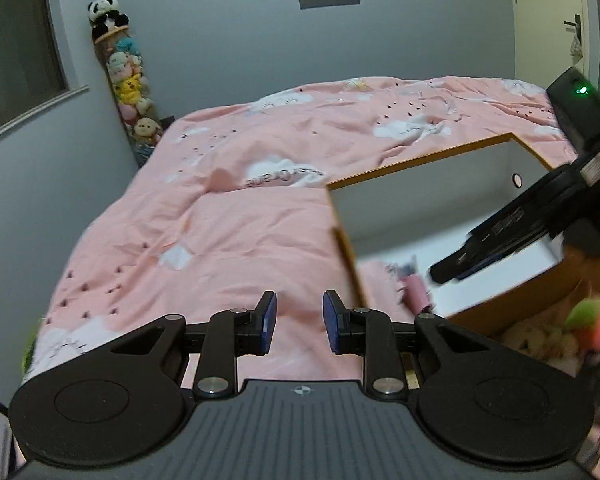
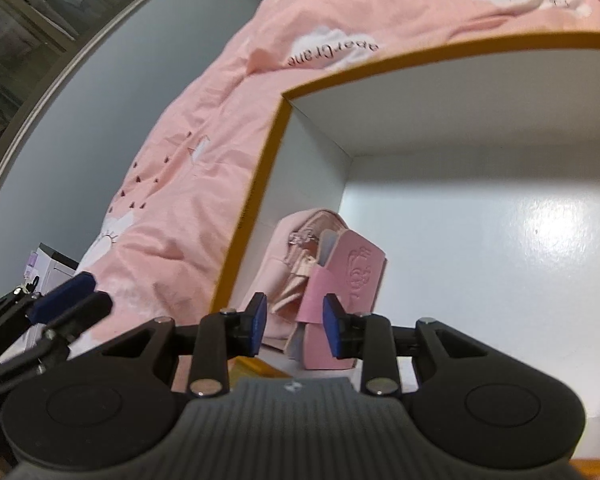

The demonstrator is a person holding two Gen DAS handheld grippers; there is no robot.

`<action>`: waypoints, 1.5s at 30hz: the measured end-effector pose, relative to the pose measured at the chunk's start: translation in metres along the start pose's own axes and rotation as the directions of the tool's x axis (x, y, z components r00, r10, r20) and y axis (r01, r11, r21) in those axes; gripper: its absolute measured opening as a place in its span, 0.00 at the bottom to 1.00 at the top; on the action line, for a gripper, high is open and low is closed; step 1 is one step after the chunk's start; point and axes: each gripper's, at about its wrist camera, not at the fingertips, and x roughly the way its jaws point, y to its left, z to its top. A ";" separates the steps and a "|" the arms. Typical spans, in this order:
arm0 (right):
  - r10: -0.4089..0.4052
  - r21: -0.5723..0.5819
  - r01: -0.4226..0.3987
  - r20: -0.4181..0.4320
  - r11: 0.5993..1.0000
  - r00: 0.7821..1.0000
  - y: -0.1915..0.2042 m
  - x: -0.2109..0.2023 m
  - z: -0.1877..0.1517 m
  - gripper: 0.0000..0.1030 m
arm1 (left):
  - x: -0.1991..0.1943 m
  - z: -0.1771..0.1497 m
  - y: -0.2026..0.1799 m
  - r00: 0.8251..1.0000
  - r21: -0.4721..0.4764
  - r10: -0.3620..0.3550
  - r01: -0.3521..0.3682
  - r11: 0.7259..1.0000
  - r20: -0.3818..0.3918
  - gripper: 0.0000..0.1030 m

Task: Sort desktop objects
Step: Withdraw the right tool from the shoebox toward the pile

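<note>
Right gripper (image 2: 294, 326) hangs over the near corner of the white box (image 2: 480, 240), jaws parted with a clear gap and nothing clamped between them. Directly ahead of and just below its fingertips lies a pink pouch (image 2: 340, 280), resting on the box floor against the left wall. The pouch's long axis appears to run away from the gripper toward the box's back corner, roughly in line with the fingers, although its flap sits between the pads in the picture without visibly touching them.

Left gripper (image 1: 299, 322) is outside the box, over the pink bedspread (image 1: 220, 240), with the box's orange-edged left wall just to its right. Its blue pads stand apart and carry nothing.

Judgement: the right gripper is the nearer of the two to the pouch; any further handling of the pouch falls to it, by a short reach forward and down. Beyond the box, the bedspread runs to the grey wall.
</note>
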 end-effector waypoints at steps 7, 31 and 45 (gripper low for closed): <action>-0.005 -0.023 0.007 0.072 1.000 0.997 0.013 -0.024 -0.010 0.34 | -0.016 -0.033 0.032 0.996 -0.024 0.094 -0.093 0.995 0.011 0.29; -0.107 0.060 0.096 0.209 0.994 0.972 -0.003 -0.091 -0.050 0.34 | -0.017 -0.057 0.053 0.994 -0.116 0.108 -0.109 0.987 -0.016 0.29; -0.148 0.061 0.148 0.010 0.987 0.989 -0.022 -0.092 -0.085 0.34 | -0.028 -0.010 0.006 0.974 -0.184 -0.222 0.208 0.961 -0.054 0.29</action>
